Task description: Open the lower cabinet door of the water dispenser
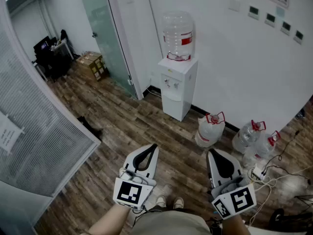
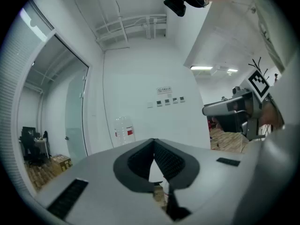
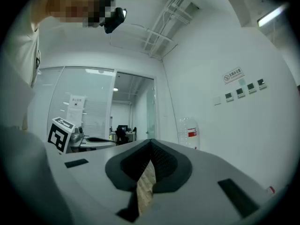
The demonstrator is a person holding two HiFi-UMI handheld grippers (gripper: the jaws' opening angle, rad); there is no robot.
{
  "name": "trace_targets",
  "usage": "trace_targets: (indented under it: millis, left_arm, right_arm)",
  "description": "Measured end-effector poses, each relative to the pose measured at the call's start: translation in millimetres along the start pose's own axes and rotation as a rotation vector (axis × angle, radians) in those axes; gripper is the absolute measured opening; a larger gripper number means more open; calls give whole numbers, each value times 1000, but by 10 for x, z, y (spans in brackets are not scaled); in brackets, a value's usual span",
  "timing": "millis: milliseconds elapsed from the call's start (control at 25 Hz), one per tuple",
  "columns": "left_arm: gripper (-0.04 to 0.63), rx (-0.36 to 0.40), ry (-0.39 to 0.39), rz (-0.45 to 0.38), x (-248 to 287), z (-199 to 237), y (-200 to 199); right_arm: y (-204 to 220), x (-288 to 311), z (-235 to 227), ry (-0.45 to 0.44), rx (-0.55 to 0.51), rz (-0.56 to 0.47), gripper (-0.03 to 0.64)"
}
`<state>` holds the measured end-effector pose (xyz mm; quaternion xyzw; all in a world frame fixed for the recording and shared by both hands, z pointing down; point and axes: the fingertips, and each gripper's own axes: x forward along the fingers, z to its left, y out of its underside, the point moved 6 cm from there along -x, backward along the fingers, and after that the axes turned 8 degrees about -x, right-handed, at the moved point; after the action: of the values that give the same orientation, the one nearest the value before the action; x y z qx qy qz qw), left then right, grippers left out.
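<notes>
Dark wood-grain flooring (image 1: 132, 126) is laid across the whole room. At the far left, cardboard boxes (image 1: 92, 64) are set near a frosted glass door (image 1: 105, 33). The left gripper (image 1: 153, 147) is held at the near left, its jaws brought together at the tips with nothing between them. The white water dispenser (image 1: 177, 82), topped by a clear bottle (image 1: 178, 35), is placed against the far wall in the centre, well apart from both grippers. Its lower cabinet door (image 1: 171, 106) is seen shut. The right gripper (image 1: 211, 153) is held at the near right, its jaws likewise closed on nothing. Spare water bottles (image 1: 210, 130) are stood on the floor right of the dispenser, and cables (image 1: 274, 177) are strewn at the near right.
</notes>
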<state>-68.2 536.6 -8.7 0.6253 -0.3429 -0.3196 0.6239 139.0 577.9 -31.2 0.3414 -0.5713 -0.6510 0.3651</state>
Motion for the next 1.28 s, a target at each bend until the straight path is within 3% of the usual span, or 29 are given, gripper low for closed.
trace_targets:
  millis: [520,560,600,640,720,1280]
  left_arm:
    - [5,-9,-22,-1,78,-151,24]
    - [5,-11,-24,1,87,-165,31]
    - [5,-14,-26,1,96,-176,38]
    - [5,-16,-28,1,105,-186,44]
    - [5,-17,-31,2,122,-202,48]
    - [5,-1,-62,-3,310,-236,116]
  right_arm:
    - [110,-112,-198,19,15,-4,8]
    - [118,-112,-217,31,19,-11,59]
    - [132,-108,-238,41,23,-16,245]
    - [151,-103,-259,49,26,-18,342]
    - [192,-100,-297,57,27,-14,374]
    - [436,-39,-588,39,14,8,366]
